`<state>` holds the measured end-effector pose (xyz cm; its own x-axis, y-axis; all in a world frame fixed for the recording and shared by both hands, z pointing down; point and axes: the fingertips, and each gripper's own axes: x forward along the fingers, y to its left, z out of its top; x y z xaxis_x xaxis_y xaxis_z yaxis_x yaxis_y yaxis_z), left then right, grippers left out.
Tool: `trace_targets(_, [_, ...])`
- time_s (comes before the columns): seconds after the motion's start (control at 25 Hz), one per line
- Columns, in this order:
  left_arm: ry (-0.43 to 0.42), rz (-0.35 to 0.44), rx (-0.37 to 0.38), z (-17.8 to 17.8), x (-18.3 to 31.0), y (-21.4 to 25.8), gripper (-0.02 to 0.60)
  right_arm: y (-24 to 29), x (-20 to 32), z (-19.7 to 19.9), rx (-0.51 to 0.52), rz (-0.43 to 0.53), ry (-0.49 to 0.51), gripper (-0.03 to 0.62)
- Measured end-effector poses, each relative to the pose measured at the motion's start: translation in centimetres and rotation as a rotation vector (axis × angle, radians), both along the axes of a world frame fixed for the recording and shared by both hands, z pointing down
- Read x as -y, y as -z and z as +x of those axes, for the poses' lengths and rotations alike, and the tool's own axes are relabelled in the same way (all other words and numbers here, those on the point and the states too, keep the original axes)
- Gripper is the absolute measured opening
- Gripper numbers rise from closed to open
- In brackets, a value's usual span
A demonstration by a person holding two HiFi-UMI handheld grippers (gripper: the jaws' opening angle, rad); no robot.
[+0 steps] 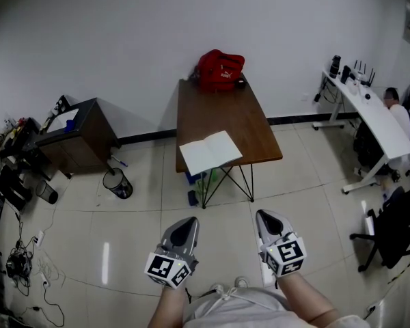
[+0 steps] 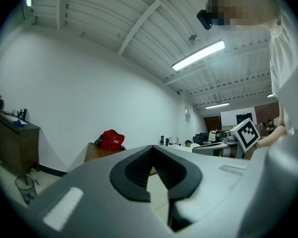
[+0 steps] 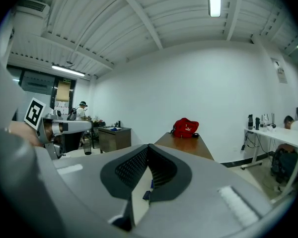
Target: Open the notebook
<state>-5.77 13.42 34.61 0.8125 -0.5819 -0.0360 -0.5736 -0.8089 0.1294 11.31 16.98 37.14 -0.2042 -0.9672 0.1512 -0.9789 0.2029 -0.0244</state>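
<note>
A notebook (image 1: 210, 152) lies open with blank white pages up, at the near edge of the brown table (image 1: 222, 108), its left corner overhanging slightly. Both grippers hang close to my body, well short of the table. My left gripper (image 1: 188, 223) and right gripper (image 1: 263, 216) point toward it, each shut with nothing held. In the left gripper view the jaws (image 2: 152, 148) meet at the tip. The right gripper view shows the same (image 3: 148, 147), with the table top (image 3: 188, 145) beyond. The jaws hide the notebook in both gripper views.
A red bag (image 1: 220, 69) sits at the table's far end by the wall. A dark cabinet (image 1: 78, 135) and a bin (image 1: 116, 183) stand left. A white desk (image 1: 372, 115) and an office chair (image 1: 396, 231) stand right. Cables (image 1: 20, 265) lie on the floor.
</note>
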Motion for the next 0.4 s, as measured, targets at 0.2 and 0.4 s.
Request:
trace_targets(0.2, [0.007,0.002,0.003,-0.04,0.51,-0.05,-0.006,-0.03,0.63,0.03,0.008,-0.002,0.006,0.006])
trace_targets(0.4, [0.015,-0.004,0.004,-0.21,0.75,-0.16,-0.006,-0.17,1.06,0.15,0.015,-0.005,0.008,0.006])
